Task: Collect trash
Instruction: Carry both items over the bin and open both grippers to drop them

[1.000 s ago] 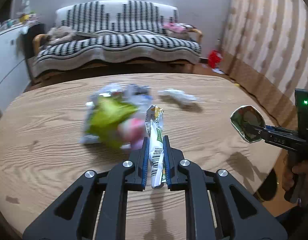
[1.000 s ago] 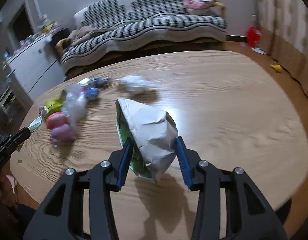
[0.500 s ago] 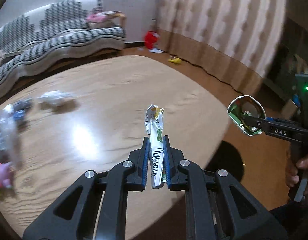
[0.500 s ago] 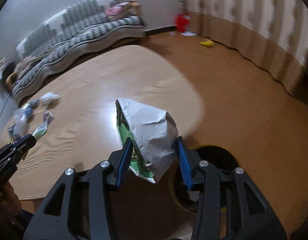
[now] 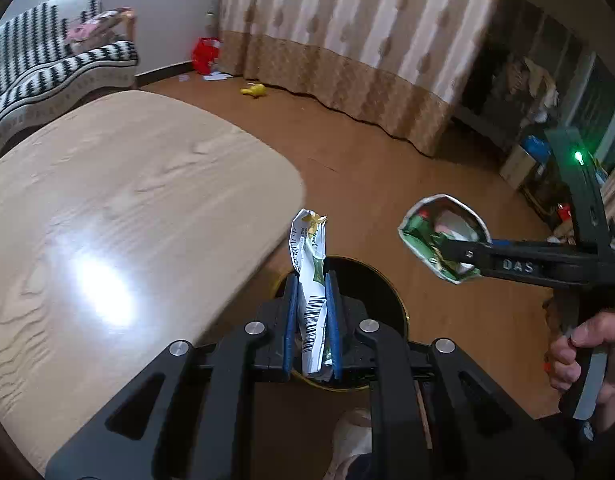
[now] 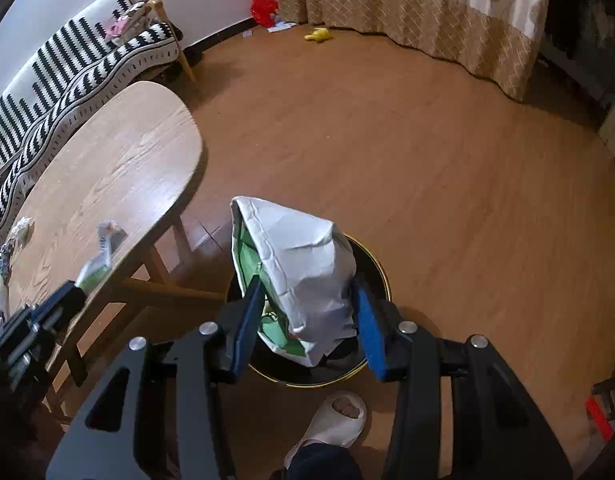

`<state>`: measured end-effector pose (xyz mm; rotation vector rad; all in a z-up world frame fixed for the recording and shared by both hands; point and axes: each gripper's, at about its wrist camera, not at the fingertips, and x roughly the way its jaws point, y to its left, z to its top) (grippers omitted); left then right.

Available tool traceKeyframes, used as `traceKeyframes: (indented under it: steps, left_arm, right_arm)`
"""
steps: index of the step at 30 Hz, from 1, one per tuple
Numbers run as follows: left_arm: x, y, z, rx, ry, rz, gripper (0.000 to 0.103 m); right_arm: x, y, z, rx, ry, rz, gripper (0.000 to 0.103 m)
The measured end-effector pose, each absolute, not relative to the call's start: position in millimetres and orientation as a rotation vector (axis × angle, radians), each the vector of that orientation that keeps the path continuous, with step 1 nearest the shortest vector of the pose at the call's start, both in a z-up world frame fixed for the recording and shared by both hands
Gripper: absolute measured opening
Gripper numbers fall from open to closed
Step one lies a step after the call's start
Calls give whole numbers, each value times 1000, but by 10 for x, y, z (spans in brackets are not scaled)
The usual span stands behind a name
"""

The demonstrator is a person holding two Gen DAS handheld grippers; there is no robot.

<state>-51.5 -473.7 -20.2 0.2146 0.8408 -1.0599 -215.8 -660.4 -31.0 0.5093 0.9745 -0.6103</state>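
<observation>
Right wrist view: right gripper (image 6: 307,312) clamps a bag (image 6: 303,264) over the bin (image 6: 377,264) at lower centre, ready for dropping; left gripper (image 5: 311,312) pinches a wrapper (image 5: 312,272).

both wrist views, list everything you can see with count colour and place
bin: 1, black with gold rim, on floor beside the table, below both tongs
flat wrapper: 1, white and green with barcode, pinched in left tongs
crumpled bag: 1, white outside, green inside, in right tongs
leftover trash: a few pieces, pale, blurred, far end of table
table: 1, light wood, left
sofa: 1, black and white, behind table
curtain: 1, beige striped, back wall
red bag: 1, floor by curtain
yellow toy: 1, floor by curtain
slipper: 1, cream, on person's foot
left tongs: shut on wrapper
right tongs: closed on bag
</observation>
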Motion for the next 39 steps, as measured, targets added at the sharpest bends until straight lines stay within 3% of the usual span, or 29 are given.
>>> traceKeyframes:
  steps: [15,16,18,33,34,36,37,39]
  left_arm:
    - [-565,-4992,-307,238,858,-1091,13]
    - [-569,-4996,-307,239,858,-1092,13]
    - [-617,-5011,-306,243,858,-1093,13]
    - [-698,-5326,-566,276,911,-1148,13]
    - [-704,-5372,-607,278,921,-1155,16]
    - [-706,-5418,-665,277,939,-1159,39]
    - [-700,-5420,-674,272,942,-1157,60]
    - [-700,-5408,-678,257,934,-1156,62]
  right_arm:
    - [-2044,-6623,-398,526,992,-597,49]
    - [-2045,-6624,-393,528,989,-598,52]
    - [-2057,-6657,-381,527,979,-607,73]
    - [-2191,-6745,-249,563,900,-686,79]
    - [-2201,-6753,-245,565,896,-691,79]
    - [-2226,-6764,-225,569,881,-705,81]
    - [-2244,-6755,-219,571,875,-707,81]
    - [-2257,-6763,-208,576,869,-708,81]
